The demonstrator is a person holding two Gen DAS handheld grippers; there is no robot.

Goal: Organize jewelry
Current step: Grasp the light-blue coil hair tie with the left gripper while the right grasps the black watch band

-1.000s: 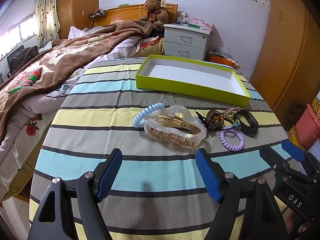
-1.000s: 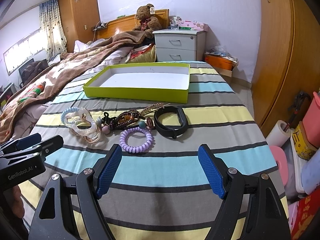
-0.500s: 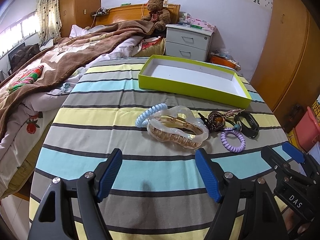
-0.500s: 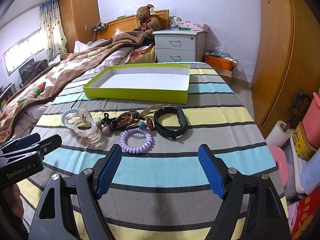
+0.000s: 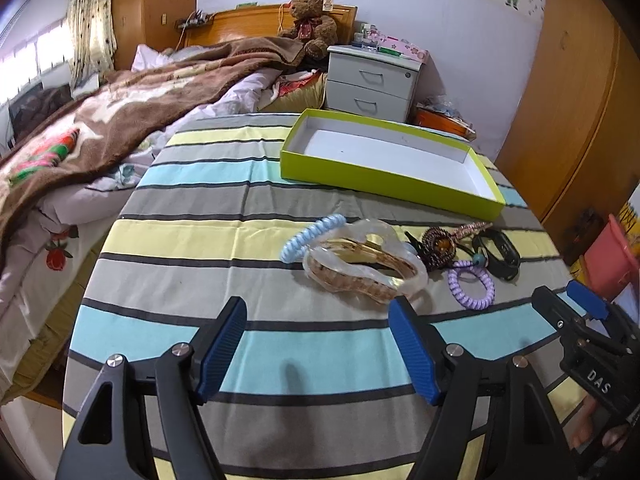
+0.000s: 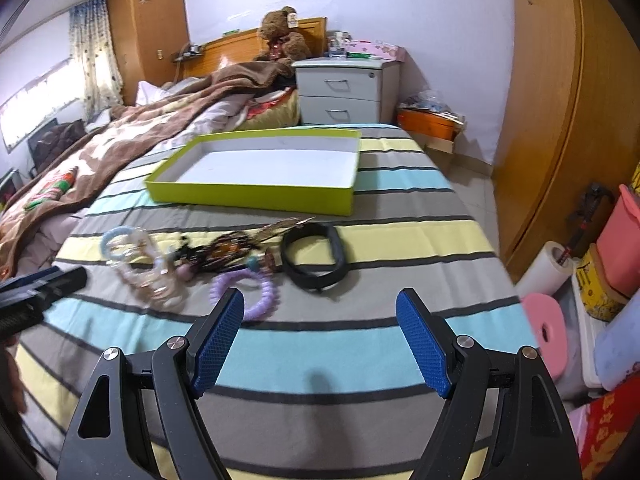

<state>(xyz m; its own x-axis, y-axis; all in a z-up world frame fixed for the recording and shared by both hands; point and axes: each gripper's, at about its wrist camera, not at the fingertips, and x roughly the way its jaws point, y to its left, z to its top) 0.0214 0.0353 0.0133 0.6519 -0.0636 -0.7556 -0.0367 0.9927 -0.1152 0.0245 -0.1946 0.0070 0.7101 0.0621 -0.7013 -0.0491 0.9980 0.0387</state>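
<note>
Jewelry lies in a loose row on the striped desk point(image 5: 224, 236), all of it on the near side of the green tray point(image 5: 384, 178), which sits farther back and holds nothing. Nearest the tray's left end are the blue coil band point(image 5: 310, 231) and clear hair claw point(image 5: 362, 266), touching; next come the beaded brooch point(image 5: 440, 240), purple coil band point(image 5: 471, 289) and black wristband point(image 6: 316, 258). Left tool point(image 5: 316, 346) hovers spread wide, just short of the claw. Right tool point(image 6: 320, 340) is equally wide, gripping nothing, near the purple band.
</note>
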